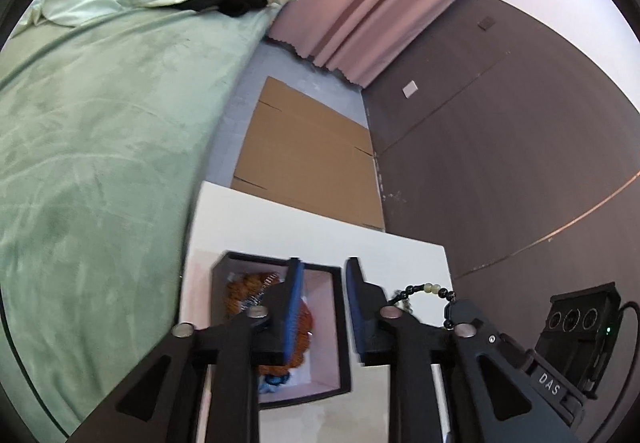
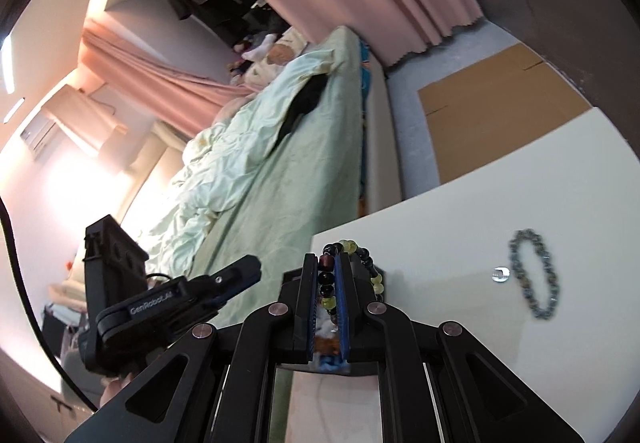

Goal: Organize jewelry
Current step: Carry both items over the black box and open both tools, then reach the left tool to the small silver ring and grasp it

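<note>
Right claw (image 2: 326, 269) pinches the beaded bracelet (image 2: 352, 247); left claw (image 1: 323, 275) spread above the box (image 1: 340, 323).

A black-rimmed jewelry box (image 1: 280, 327) lies open on the white table, holding orange pieces. A dark-and-yellow beaded bracelet (image 2: 352, 263) is pinched upright; a grey-green bracelet (image 2: 534, 275) lies flat at its three o'clock.

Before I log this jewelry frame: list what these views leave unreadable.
- Box contents, left wrist view: the left gripper fingers cover them, and they are blurred.
- Chain bracelet, right wrist view: motion-blurred.
- Small silver piece beside it: too small to identify.
- Beaded bracelet: partly hidden in the right gripper.
</note>
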Available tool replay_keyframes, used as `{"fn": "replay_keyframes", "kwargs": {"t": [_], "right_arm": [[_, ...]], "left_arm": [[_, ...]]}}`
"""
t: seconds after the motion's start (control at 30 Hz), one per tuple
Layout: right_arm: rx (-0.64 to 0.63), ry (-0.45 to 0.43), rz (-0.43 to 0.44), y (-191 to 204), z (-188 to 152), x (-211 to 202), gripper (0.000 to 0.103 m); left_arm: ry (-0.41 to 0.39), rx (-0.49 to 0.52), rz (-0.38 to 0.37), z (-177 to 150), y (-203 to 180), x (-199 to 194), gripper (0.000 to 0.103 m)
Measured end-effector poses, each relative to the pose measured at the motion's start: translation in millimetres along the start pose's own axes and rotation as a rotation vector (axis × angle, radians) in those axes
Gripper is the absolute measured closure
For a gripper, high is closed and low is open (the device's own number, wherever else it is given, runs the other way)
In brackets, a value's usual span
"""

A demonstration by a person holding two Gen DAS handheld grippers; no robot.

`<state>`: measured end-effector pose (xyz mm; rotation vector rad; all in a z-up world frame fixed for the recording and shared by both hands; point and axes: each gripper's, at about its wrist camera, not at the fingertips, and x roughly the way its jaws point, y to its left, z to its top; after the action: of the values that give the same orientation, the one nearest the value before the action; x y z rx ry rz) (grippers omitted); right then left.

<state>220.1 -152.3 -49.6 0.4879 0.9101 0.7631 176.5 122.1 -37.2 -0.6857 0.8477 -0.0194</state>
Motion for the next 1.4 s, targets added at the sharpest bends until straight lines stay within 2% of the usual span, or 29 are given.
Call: {"fn": "replay_keyframes", "kwargs": {"t": [0.07,0.13,0.23,0.43,0.5,0.53,0.57,0.6,0.77,0.9,1.13,1.2,1.27,1.4], "right_arm": [[-0.009,0.006,0.017,5.5,-0.9,7.6,0.093],[-0.022,0.012,0.034,12.0,-1.7,16.6,0.093],[-0.030,0.024,0.049,18.1,-3.6,26.4,0.093],[-0.047,0.076,0.044,25.2,-6.6,51.5,0.093],[-0.052,0.107,0.057,27.3,-8.3,56.8,0.089],[-0.045,0.128,0.081,27.5,-9.9,59.4,0.074],[-0.039,0.128,0.085,27.1,-11.3,59.3,0.056],[-0.040,0.116,0.075,26.5,-12.3,57.0,0.051],[-0.023,0.071,0.046,17.2,-9.9,35.9,0.050],[-0.002,0.038,-0.001,7.2,-5.6,16.6,0.050],[0.014,0.001,-0.107,-10.3,-2.0,-13.5,0.050],[0.021,-0.015,-0.123,-15.5,-1.5,-22.3,0.044],[0.040,-0.042,-0.142,-23.7,-1.1,-36.0,0.033],[0.080,-0.080,-0.135,-39.4,1.5,-60.7,0.027]], "left_arm": [[-0.032,-0.012,0.011,3.7,7.2,-7.3,0.054],[-0.063,-0.024,0.022,8.6,14.3,-12.9,0.043],[-0.087,-0.047,0.034,15.2,25.2,-19.1,0.034],[-0.078,-0.119,0.048,22.4,47.5,-18.9,0.033],[-0.078,-0.131,0.057,24.2,48.8,-19.6,0.032],[-0.079,-0.134,0.057,24.4,49.4,-19.8,0.032],[-0.080,-0.137,0.055,24.3,49.8,-19.7,0.031],[-0.080,-0.135,0.056,24.4,49.5,-19.0,0.031],[-0.085,-0.117,0.066,18.8,41.9,-16.3,0.030],[-0.114,-0.064,0.106,9.5,24.4,-12.9,0.030],[-0.115,0.019,0.106,-7.2,-9.6,-4.1,0.030],[-0.122,0.048,0.119,-13.5,-20.7,-2.3,0.026],[-0.147,0.076,0.135,-21.6,-32.4,-3.0,0.020],[-0.169,0.135,0.125,-34.9,-54.2,-2.5,0.016]]}}
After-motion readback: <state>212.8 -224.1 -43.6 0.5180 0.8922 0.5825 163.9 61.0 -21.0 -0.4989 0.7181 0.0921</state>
